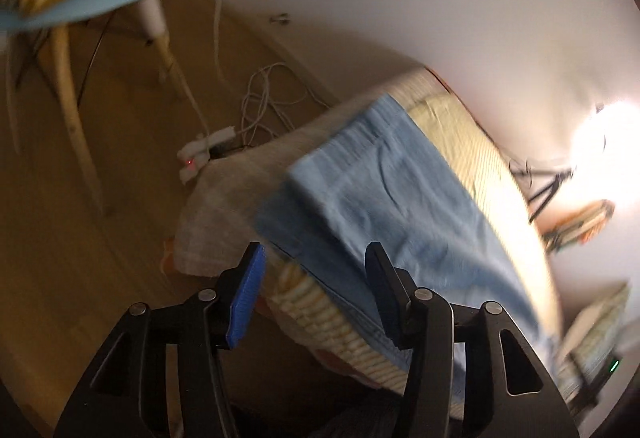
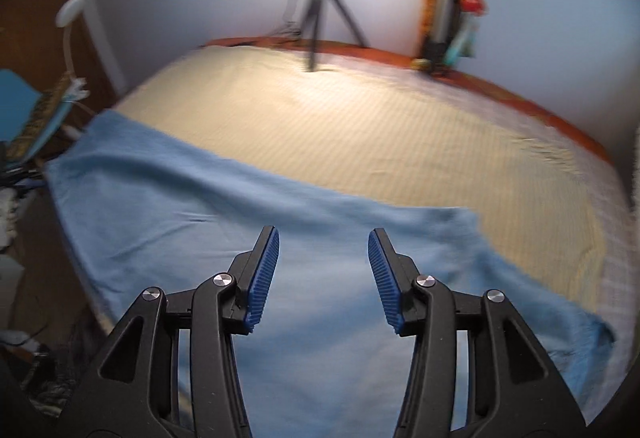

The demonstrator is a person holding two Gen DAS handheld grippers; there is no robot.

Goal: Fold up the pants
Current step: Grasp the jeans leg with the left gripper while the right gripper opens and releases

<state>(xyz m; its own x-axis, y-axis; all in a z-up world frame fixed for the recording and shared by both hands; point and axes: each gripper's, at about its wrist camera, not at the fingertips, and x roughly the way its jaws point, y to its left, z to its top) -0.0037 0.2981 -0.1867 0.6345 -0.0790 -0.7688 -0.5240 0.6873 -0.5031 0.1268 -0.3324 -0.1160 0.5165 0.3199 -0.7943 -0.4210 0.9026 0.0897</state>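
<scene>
Now the light-blue pants (image 2: pixel 256 238) lie spread along the near edge of the bed (image 2: pixel 380 126). Both the left gripper (image 1: pixel 316 270) and the right gripper (image 2: pixel 323 258) hover above them, fingers released, holding nothing.

A bed (image 2: pixel 360 126) with a cream striped cover carries light-blue pants (image 2: pixel 224 222).

Pants (image 2: pixel 320 278): light blue fabric, laid flat along the near edge of the bed (image 2: pixel 360 126), over its pale yellow striped cover. One end reaches the bed's left corner; the other runs toward the right edge, ending in a darker, rumpled tip. Shallow wrinkles cross the surface. In the left wrist view the pants (image 1: pixel 400 198) show a folded-over layer at the corner.
</scene>
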